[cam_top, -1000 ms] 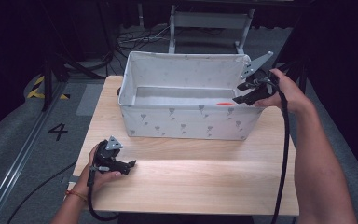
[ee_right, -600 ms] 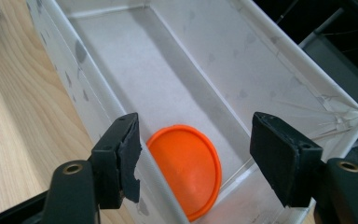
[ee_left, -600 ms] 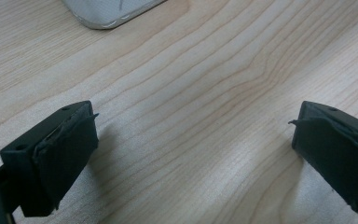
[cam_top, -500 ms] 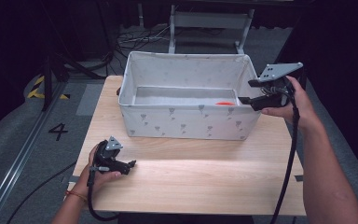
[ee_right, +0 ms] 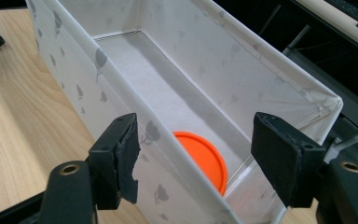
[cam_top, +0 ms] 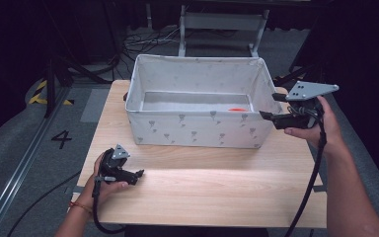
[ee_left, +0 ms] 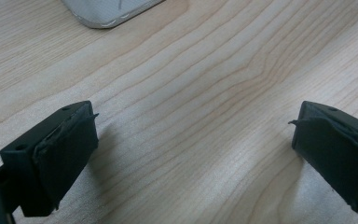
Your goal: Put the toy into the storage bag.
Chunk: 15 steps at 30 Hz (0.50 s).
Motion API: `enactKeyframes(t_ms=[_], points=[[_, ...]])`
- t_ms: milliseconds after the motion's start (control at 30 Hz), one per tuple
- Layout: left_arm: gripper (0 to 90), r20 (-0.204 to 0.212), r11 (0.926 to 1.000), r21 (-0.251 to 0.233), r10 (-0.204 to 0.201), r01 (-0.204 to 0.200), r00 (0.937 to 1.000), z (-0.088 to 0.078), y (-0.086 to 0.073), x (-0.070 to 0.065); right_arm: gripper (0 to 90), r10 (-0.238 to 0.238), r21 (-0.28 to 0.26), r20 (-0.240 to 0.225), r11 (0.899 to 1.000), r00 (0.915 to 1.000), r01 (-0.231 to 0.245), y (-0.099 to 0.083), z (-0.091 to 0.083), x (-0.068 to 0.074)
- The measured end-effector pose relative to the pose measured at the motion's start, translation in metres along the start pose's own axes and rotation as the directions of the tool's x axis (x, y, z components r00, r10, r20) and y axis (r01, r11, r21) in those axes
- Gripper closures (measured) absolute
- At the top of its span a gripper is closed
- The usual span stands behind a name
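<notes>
Light wood-grain tabletop (cam_top: 217, 187), grey floor with painted numeral 4 (cam_top: 61, 139), yellow-black hazard tape (cam_top: 38, 94), metal frame legs (cam_top: 222, 22) behind, loose black cables (cam_top: 143, 39) on floor.

Both arms are bare; the left wrist wears a thin orange bracelet (cam_top: 80, 207). Each black gripper, left gripper (cam_top: 137, 175) and right gripper (cam_top: 265, 114), carries a grey three-cornered plate with screws and trails a black cable

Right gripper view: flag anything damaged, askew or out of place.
One pad of the right tongs is torn and ragged along its inner edge. The orange disc lies flat on the fabric bin's floor, near one end. Nothing else stands out.
</notes>
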<state>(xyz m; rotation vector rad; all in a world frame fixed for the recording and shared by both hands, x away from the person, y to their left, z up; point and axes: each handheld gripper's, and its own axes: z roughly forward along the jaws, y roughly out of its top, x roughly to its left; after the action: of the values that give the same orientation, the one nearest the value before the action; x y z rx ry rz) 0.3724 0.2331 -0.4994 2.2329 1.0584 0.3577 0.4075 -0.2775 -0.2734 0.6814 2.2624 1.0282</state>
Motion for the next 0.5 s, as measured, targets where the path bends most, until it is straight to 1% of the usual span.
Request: enactKeyframes(t_ms=[100,167,300,400,500], points=[[0.5,-0.001,1.0,-0.001,-0.002,0.002,1.0,0.0,0.0,0.0,34.5,0.014,-0.022,-0.011,1.0,0.9998,-0.014,-0.01,-0.005,0.003],[0.5,-0.001,1.0,0.0,-0.001,0.001,1.0,0.0,0.0,0.0,34.4,0.013,-0.03,0.0,0.999,0.9999,-0.013,-0.015,-0.009,0.005],[0.5,0.0,1.0,0.0,-0.001,0.001,1.0,0.0,0.0,0.0,34.4,0.024,-0.051,0.0,0.998,0.9997,-0.024,-0.026,-0.017,0.01],[0.5,-0.001,1.0,0.0,-0.002,0.002,1.0,0.0,0.0,0.0,34.3,0.021,-0.051,0.01,0.999,0.9997,-0.02,-0.034,-0.021,0.015],[0.6,-0.004,1.0,-0.002,-0.001,0.001,1.0,0.0,0.0,0.0,34.2,0.023,-0.051,0.007,0.998,0.9997,-0.022,-0.041,-0.023,0.018]])
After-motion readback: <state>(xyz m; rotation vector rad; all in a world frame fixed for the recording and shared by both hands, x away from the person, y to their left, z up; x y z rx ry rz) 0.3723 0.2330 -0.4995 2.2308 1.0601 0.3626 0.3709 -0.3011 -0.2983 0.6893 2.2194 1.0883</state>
